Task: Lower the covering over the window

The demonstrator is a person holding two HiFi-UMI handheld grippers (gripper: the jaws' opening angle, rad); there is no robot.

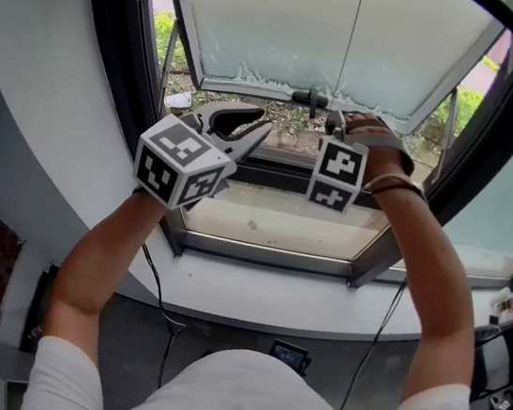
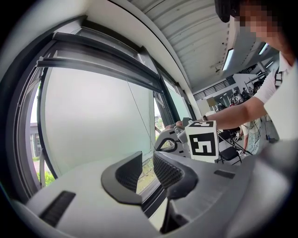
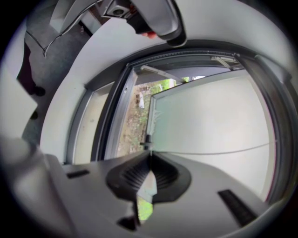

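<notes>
**Head view.**
- Blind (image 1: 282, 23): pale, translucent, flat sheet, part-lowered, with a frayed-looking hem just above both tools.
- Pull (image 1: 310, 96): small dark bar at mid-hem, just left of the right hand-held gripper (image 1: 336, 122).
- Left hand-held gripper (image 1: 253, 128): beside the right one and below the hem.
- Frame (image 1: 259, 255): grey metal, below both, set round smooth glass.

**Left gripper view.**
- The jaws stand slightly spread and hold nothing. The pads (image 2: 128, 174) are dark and ribbed.
- The blind lies ahead, apart from the tips.

**Right gripper view.**
- The jaws are pressed together, their tips (image 3: 149, 153) meeting at the pull (image 3: 147, 139).
- They seem to be pinching its thin tab or cord. It is too small to be sure.
- The sheet spreads to the right of the tips, matte and unwrinkled.

**Handling.**
- Draw straight down along the blind's centre line, slowly and with the pinch kept firm.
- A sideways tug would likely skew so thin a sheet or slip the small pull free.
- The free left tool can steady the hem if it tilts.
</notes>
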